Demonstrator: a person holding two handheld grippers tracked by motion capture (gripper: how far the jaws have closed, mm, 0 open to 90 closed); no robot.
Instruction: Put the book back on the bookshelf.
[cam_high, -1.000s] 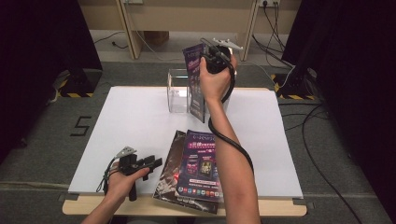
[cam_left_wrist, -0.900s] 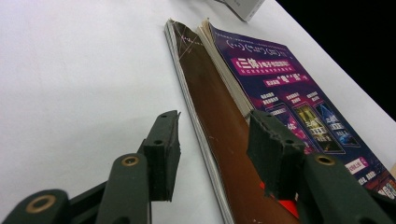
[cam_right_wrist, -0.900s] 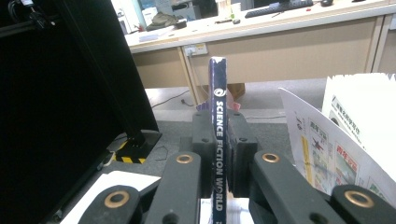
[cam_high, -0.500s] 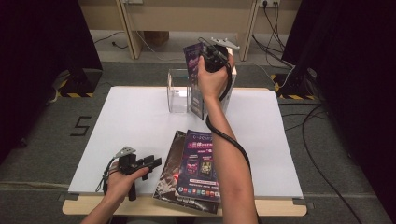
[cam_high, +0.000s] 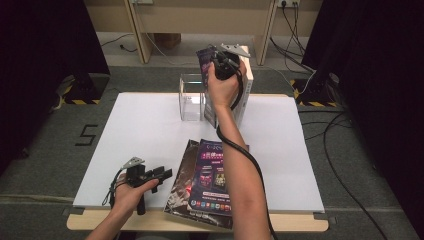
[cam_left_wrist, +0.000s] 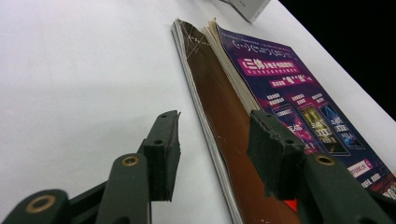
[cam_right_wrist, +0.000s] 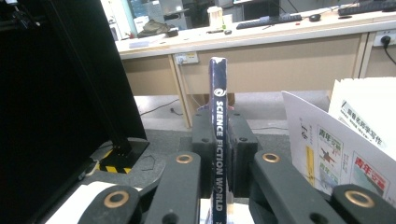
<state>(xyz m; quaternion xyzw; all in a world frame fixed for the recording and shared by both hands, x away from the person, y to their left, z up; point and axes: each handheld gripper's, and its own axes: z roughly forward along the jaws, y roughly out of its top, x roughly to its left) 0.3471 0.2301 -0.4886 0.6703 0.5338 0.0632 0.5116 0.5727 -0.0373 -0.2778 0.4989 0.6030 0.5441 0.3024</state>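
Right gripper (cam_high: 220, 62) pinched a magazine upright over the far edge of the table (cam_high: 140, 130).

In the right gripper view the two black pads (cam_right_wrist: 236, 140) pressed on either side of the dark spine of the magazine (cam_right_wrist: 218, 140) lettered "SCIENCE FICTION WORLD", which stood vertical between them; in the high view it was held beside a clear box (cam_high: 191, 97) and some upright white booklets (cam_high: 246, 95). The left gripper (cam_high: 150, 176) lay low near the front edge of the table, its jaws spread wide with nothing between them, straddling the edge of a stack of magazines (cam_left_wrist: 243, 116) lying flat, a purple cover on top and a brown one beneath.
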